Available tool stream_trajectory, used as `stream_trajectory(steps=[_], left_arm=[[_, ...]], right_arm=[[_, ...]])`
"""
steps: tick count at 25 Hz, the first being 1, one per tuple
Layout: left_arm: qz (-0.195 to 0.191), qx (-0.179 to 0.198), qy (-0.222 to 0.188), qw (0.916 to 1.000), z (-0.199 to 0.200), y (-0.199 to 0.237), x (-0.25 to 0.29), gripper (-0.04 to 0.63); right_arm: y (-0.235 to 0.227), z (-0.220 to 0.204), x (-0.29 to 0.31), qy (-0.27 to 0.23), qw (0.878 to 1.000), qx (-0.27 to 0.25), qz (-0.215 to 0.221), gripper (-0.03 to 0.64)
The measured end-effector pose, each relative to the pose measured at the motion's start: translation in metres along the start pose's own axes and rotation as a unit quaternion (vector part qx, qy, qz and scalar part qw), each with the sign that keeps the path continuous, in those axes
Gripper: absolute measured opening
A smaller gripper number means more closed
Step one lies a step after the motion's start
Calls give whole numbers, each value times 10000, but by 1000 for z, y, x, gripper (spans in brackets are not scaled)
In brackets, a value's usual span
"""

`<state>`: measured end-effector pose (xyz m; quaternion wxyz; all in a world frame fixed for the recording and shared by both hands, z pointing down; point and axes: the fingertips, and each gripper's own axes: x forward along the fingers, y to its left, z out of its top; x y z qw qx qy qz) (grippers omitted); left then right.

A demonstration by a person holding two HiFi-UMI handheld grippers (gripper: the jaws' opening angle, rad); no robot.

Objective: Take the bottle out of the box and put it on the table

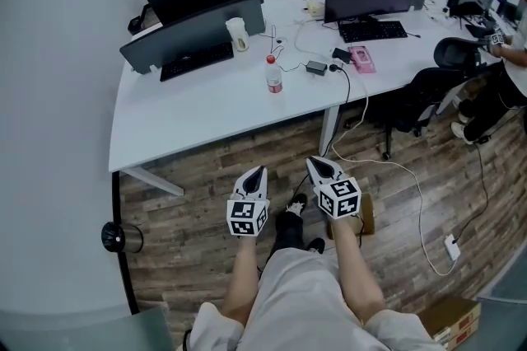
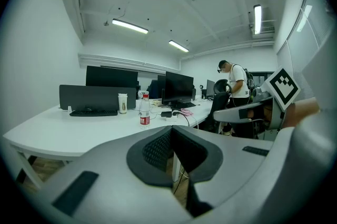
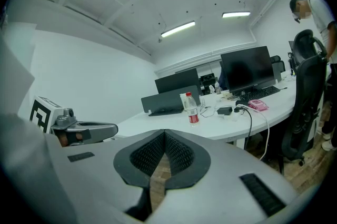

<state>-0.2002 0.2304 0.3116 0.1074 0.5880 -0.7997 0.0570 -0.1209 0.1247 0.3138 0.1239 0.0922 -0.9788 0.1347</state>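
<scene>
So the bottle (image 1: 273, 75), clear plastic with a red cap and red label, is standing upright on the white tabletop (image 1: 198, 106), out in the open near the front edge. A black keyboard (image 1: 196, 61) and a paper cup (image 1: 237, 34) sit behind it to the left. A small black power adapter (image 1: 316, 67) and a pink thing (image 1: 361, 58) are off to its right.

Both grippers are well apart from it. They hang side by side over the wood floor (image 1: 189, 217) in front of the tabletop, pointing toward it, and neither one is touching anything.

The left gripper (image 1: 258, 170) has its jaws together with nothing between them. In the left gripper view the bottle (image 2: 144, 110) shows up beyond the tips, a bit to the left. The right gripper (image 1: 317, 162) is also fully closed and empty. In the right gripper view the bottle (image 3: 192, 109) sits past the tips and slightly right. So it's basically straight ahead, lined up somewhere between the two.

There's a cardboard box (image 1: 449, 320) on the floor at the lower right of the head view, behind the person's right side. It's cut off by the frame, so I can't really tell what's in it.

An office chair (image 1: 412, 98) stands at the right end of the tabletop, and another person (image 1: 510, 53) is over at the far right.
</scene>
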Motion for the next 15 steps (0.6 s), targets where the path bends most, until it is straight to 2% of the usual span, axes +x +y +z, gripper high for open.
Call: stream_trajectory(steps=[6, 15], left_arm=[[-27, 62, 14, 10000, 0, -4, -2, 14], [-8, 123, 35, 9999, -2, -4, -6, 14]], right_arm=[[-2, -2, -2, -34, 9998, 208, 44, 38], [5, -3, 3, 5, 9998, 123, 149, 39]])
